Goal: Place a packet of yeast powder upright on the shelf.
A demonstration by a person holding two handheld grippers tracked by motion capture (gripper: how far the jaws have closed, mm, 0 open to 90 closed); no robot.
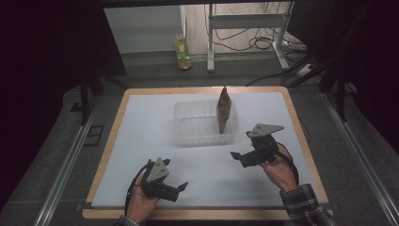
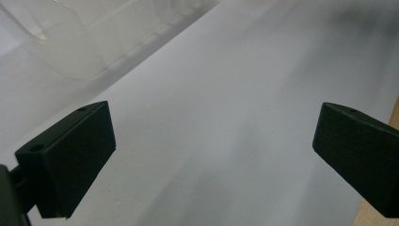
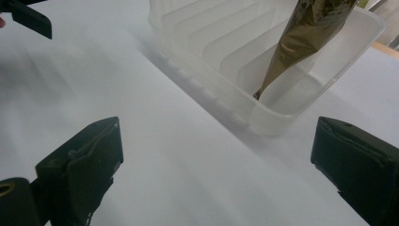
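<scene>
L gripper (image 1: pixel 181 187) sits at 7 o'clock on the white mat (image 1: pixel 141 141), held by the left hand (image 1: pixel 141 200); jaws wide apart, nothing btwn them, pointing toward 3 o'clock. Clear tub (image 1: pixel 188 134) stands near mat centre, slightly toward 12. A brown pouch (image 1: pixel 223 110) stands upright in the tub's R end, tip above the rim. R gripper (image 1: pixel 236 157) at 4 o'clock, just beside the tub's near R corner, in the right hand (image 1: pixel 280 169); jaws spread, empty.
</scene>
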